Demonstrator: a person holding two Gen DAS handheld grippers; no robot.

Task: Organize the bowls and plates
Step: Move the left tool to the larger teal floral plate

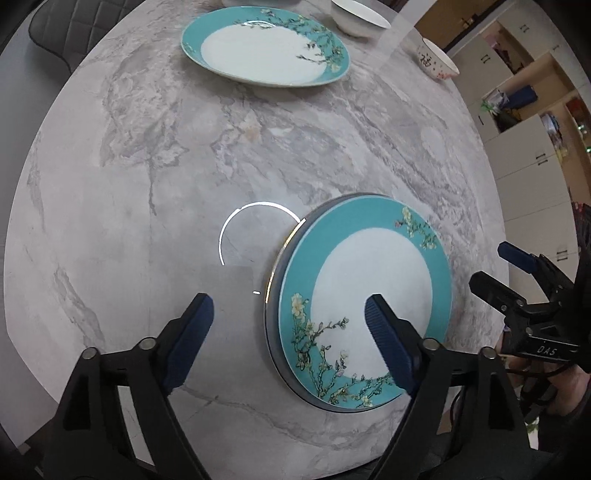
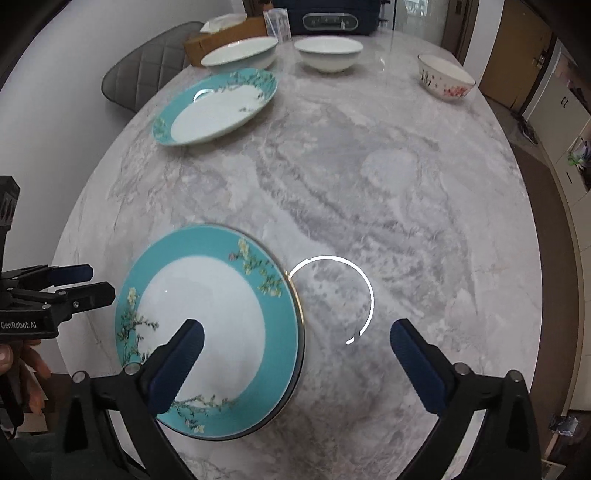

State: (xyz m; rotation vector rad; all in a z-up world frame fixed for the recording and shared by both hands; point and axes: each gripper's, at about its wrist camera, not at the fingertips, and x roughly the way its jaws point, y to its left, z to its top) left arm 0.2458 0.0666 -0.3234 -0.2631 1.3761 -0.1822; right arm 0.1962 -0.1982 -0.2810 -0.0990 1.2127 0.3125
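On the grey marble table (image 2: 369, 192), a teal floral plate (image 2: 207, 332) lies on another plate near the front edge. Both the left gripper (image 1: 288, 317) and right gripper (image 2: 295, 343) hover over it, jaws spread wide, grasping nothing. A third teal plate (image 2: 216, 107) and three bowls sit well apart at the far side.

I note a grey marble table (image 2: 369, 177); grey quilted chair (image 2: 147, 70) at its far-left edge; cardboard box (image 2: 221, 40) and clear cup (image 2: 279, 24) near the back; white cabinets (image 1: 524, 140) at right.

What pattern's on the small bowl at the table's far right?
Pink-red flowers on the white small bowl; right wrist view shows it best.
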